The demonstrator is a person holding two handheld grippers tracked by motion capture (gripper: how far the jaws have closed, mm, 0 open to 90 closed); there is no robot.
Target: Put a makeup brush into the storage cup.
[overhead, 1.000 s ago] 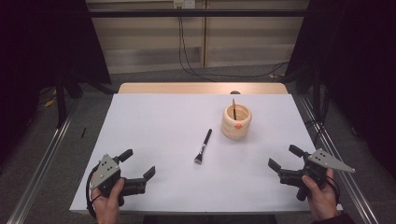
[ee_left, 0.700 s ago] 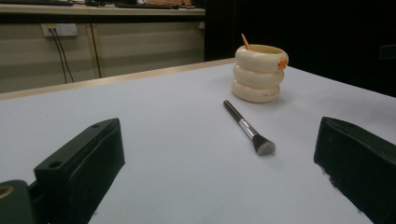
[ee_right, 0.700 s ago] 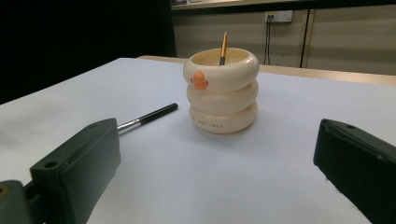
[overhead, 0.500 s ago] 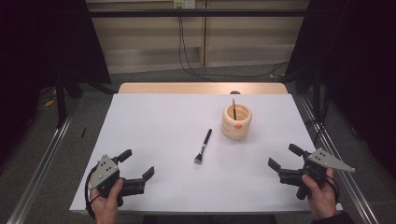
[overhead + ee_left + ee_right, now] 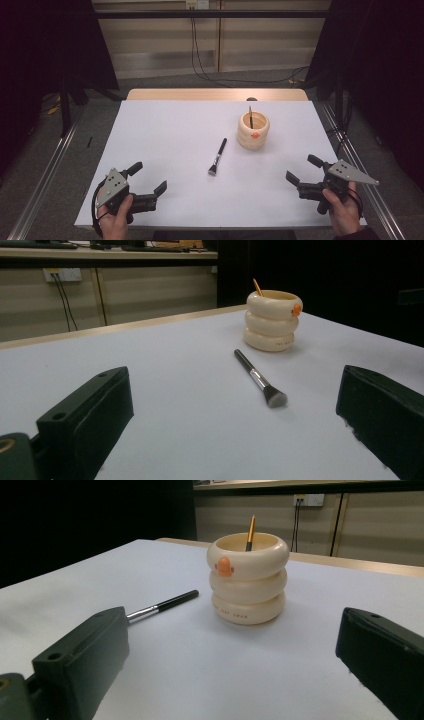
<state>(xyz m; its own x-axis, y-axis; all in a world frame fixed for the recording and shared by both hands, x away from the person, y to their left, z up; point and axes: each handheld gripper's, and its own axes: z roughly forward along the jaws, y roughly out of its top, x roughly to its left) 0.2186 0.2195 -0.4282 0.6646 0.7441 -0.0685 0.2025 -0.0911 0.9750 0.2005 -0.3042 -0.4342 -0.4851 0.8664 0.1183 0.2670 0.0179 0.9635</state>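
Observation:
A cream ringed holder (image 5: 253,131) (image 5: 271,321) (image 5: 248,578) with an orange mark stands right of the table's middle, and a thin stick (image 5: 250,116) (image 5: 250,532) leans inside it. A black-handled makeup brush (image 5: 217,156) (image 5: 258,377) (image 5: 162,605) lies flat to the holder's left, bristles toward me. My left gripper (image 5: 148,178) (image 5: 230,425) rests open at the front left, empty. At the front right my right gripper (image 5: 303,170) (image 5: 235,665) is open and empty too, pointing at the holder.
White sheet (image 5: 170,140) covers the table; a strip of wood (image 5: 215,94) shows at its far edge. Metal rails (image 5: 45,170) run along both sides, and cables (image 5: 200,55) hang behind the table.

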